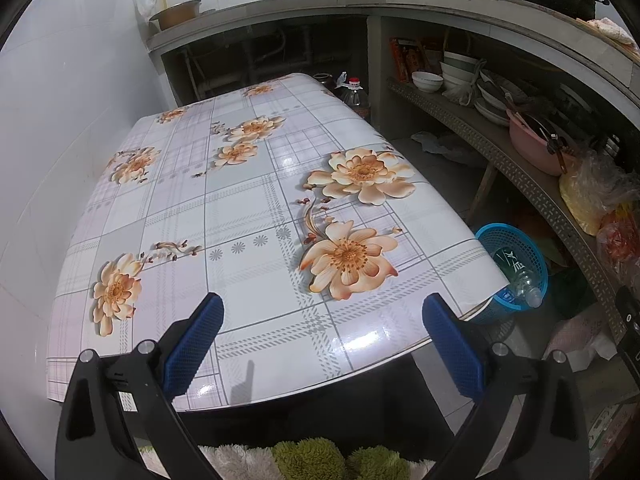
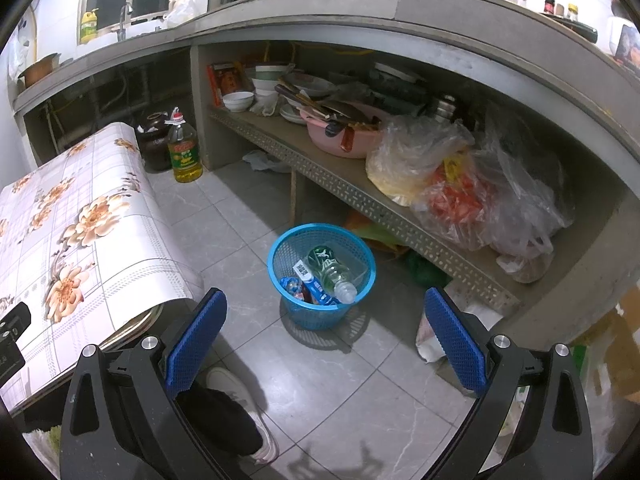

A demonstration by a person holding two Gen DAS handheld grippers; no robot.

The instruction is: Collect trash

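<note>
A blue mesh basket (image 2: 294,244) stands on the tiled floor to the right of the table. It holds a clear plastic bottle (image 2: 334,270) and blue wrappers (image 2: 310,286). The basket also shows in the left wrist view (image 1: 516,238), past the table's right corner. My right gripper (image 2: 324,336) is open and empty, above the floor in front of the basket. My left gripper (image 1: 322,338) is open and empty over the near edge of the flowered table (image 1: 240,208).
A concrete counter with a lower shelf (image 2: 360,196) runs along the right, loaded with bowls, a pink basin (image 2: 340,132) and plastic bags (image 2: 460,184). An oil bottle (image 2: 184,152) and a dark jar stand at the table's far end. A person's shoe (image 2: 240,400) is below my right gripper.
</note>
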